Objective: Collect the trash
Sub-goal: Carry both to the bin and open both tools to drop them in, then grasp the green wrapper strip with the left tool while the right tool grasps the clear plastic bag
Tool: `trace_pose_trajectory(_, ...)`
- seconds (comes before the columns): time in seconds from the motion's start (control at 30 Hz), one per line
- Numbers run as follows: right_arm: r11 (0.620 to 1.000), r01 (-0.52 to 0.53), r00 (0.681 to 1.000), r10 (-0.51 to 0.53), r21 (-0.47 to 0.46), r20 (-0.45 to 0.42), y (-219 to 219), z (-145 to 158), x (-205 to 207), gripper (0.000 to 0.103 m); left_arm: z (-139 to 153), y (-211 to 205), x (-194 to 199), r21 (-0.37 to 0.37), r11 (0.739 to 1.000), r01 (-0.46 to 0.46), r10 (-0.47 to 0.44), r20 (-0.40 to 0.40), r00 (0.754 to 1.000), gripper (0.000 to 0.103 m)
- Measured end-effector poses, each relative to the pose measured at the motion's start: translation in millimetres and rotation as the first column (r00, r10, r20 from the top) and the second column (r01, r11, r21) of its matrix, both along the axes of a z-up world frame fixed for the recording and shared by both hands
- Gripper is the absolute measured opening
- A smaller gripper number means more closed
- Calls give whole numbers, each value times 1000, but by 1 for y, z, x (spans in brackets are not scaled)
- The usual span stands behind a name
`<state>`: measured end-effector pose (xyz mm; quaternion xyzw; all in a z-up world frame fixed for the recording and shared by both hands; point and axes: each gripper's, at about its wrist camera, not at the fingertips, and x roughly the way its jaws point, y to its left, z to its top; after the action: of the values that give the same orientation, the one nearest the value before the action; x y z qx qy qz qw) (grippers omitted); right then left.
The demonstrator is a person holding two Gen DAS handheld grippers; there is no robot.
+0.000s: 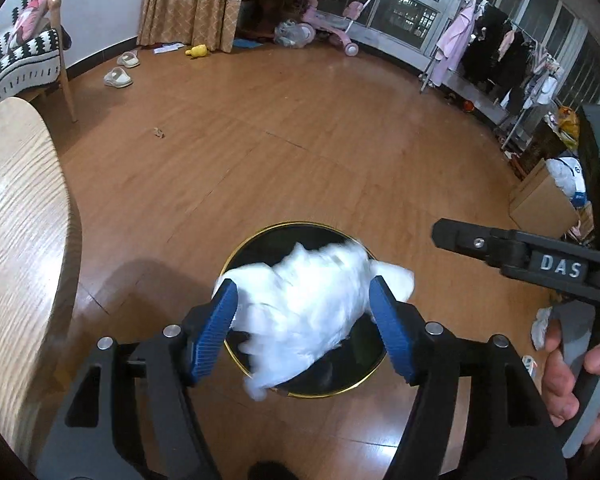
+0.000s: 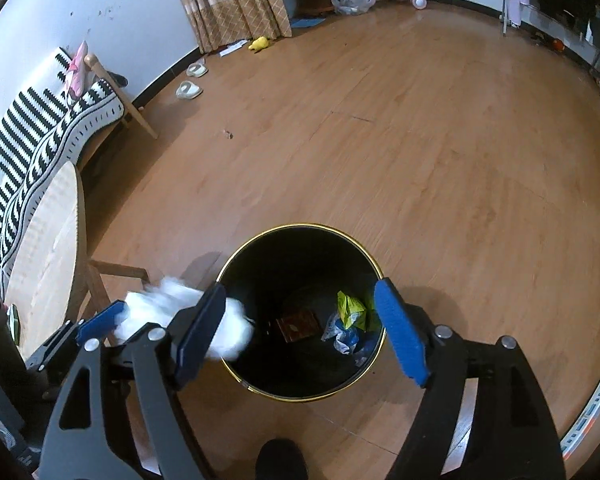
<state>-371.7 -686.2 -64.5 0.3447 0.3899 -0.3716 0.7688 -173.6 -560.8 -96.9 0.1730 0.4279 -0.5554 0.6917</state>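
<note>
**White wad over the bin**

The left gripper (image 1: 304,320) has its blue pads spread, with a blurred white paper wad (image 1: 308,312) between them; whether the pads touch it I cannot tell. The wad sits above the black, gold-rimmed bin (image 2: 300,398) on the wooden floor (image 2: 420,160). The right gripper (image 2: 300,332) is spread wide and empty over the bin, which holds a yellow-green wrapper (image 2: 350,310), blue-white scraps (image 2: 346,336) and a brown square (image 2: 296,324). A round table (image 1: 16,220) stands left.
</note>
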Motion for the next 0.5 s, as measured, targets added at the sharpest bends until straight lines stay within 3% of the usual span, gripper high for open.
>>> trace_pose_trajectory(0.17,1000,-4,1000,4,0,0,1,2,2,75,4,5,2,-5,1000,-20,20,17,1000,78)
trace_pose_trajectory(0.3,999,-42,999,42,-6,0,9,7,14,75,17,22,11,-23,998,-55,56,31,998,92)
trace_pose_trajectory(0.5,986,-156,987,158,-50,25,49,28,72,78,53,79,50,-53,987,-153,156,63,986,95)
